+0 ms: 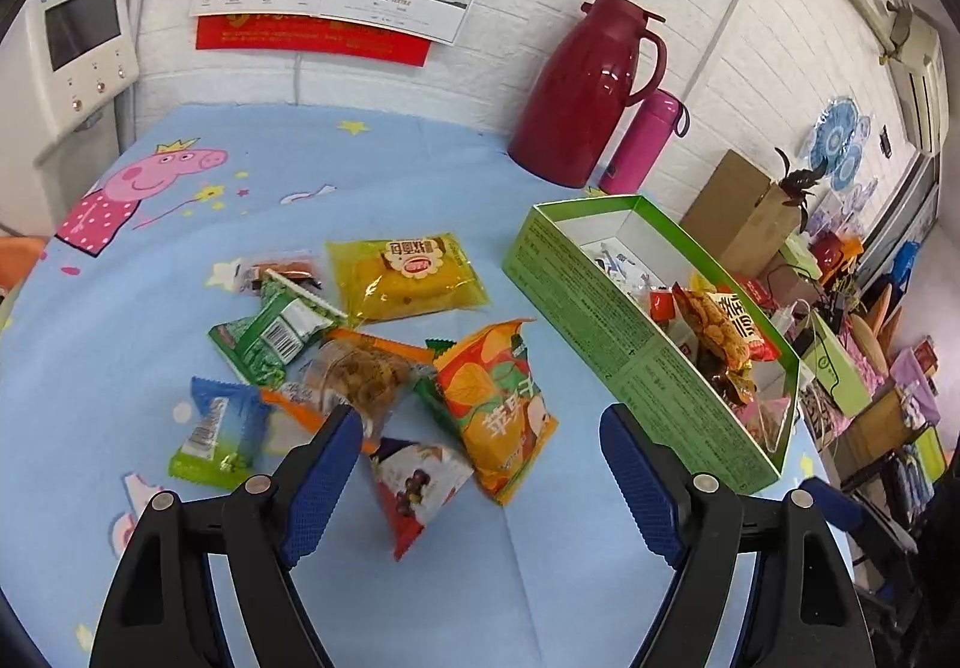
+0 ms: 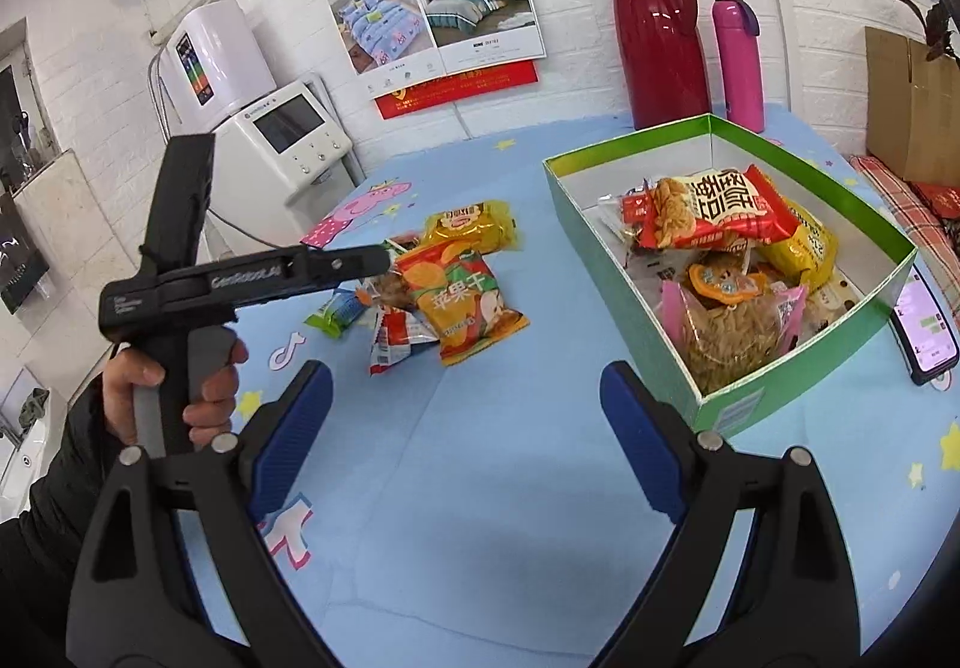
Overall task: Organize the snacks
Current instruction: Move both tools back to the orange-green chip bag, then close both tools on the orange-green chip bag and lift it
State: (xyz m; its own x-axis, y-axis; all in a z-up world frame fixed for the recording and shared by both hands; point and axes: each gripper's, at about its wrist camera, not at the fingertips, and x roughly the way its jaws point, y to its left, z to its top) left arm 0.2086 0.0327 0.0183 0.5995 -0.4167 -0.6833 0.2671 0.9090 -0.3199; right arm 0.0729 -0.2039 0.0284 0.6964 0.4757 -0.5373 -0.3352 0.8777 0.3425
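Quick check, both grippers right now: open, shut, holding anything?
Left gripper: open, empty, above the loose snack packets.
Right gripper: open, empty, over bare tablecloth beside the green box.

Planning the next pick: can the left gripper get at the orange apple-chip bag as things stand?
Probably yes. The left gripper is open and empty, the orange apple-chip bag lies just ahead between its fingers, on top of the pile, nothing covering it. A small red-and-white packet touches its near edge.
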